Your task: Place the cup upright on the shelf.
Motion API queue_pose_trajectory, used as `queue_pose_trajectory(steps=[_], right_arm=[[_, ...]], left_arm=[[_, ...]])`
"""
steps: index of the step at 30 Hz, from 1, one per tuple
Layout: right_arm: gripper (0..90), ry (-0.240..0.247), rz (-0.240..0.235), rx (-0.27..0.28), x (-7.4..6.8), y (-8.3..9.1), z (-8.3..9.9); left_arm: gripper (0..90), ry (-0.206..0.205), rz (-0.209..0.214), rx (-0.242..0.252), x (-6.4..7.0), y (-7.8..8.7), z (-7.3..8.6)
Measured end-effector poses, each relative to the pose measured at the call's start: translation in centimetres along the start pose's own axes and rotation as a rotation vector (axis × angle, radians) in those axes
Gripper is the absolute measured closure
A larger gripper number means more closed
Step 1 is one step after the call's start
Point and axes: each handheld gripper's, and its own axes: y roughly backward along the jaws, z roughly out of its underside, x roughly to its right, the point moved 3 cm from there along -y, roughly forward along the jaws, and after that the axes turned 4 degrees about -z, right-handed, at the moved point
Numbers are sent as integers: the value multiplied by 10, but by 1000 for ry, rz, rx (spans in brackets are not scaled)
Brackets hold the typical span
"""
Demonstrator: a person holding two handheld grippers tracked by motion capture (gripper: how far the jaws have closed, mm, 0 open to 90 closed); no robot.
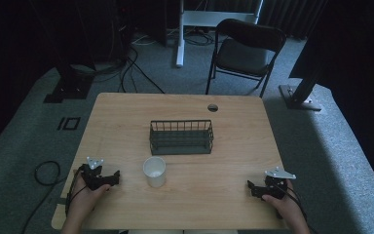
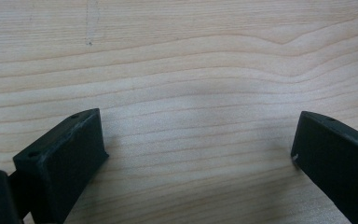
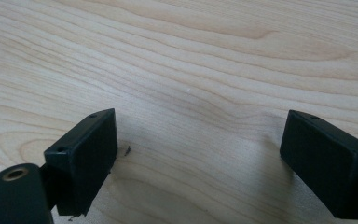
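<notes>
A white cup [image 1: 154, 171] stands upright on the wooden table [image 1: 224, 146], just in front of a dark wire basket [image 1: 181, 137] at the table's middle. My left gripper [image 1: 111, 179] rests on the table near its front left, a short way left of the cup, held by a hand. My right gripper [image 1: 253, 189] rests near the front right. In the left gripper view my left gripper [image 2: 198, 140] stands open over bare wood. The right gripper view has my right gripper [image 3: 198, 140] open too, with nothing between its jaws.
A round cable hole [image 1: 213, 107] sits near the table's far edge. Beyond the table stand a black folding chair [image 1: 243, 51], a white desk leg [image 1: 179, 34] and dark stands with cables on the grey carpet.
</notes>
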Motion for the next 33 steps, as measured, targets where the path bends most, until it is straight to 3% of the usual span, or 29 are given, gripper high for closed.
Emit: queue_pose_trajectory(steps=[12, 22, 33], right_arm=[[109, -3, 6, -5, 0, -2, -3], [109, 45, -26, 28, -9, 3, -21], [109, 67, -71, 60, -23, 2, -39]], left_arm=[[30, 0, 0, 0, 0, 0, 0], [30, 0, 0, 0, 0, 0, 0], [30, 0, 0, 0, 0, 0, 0]])
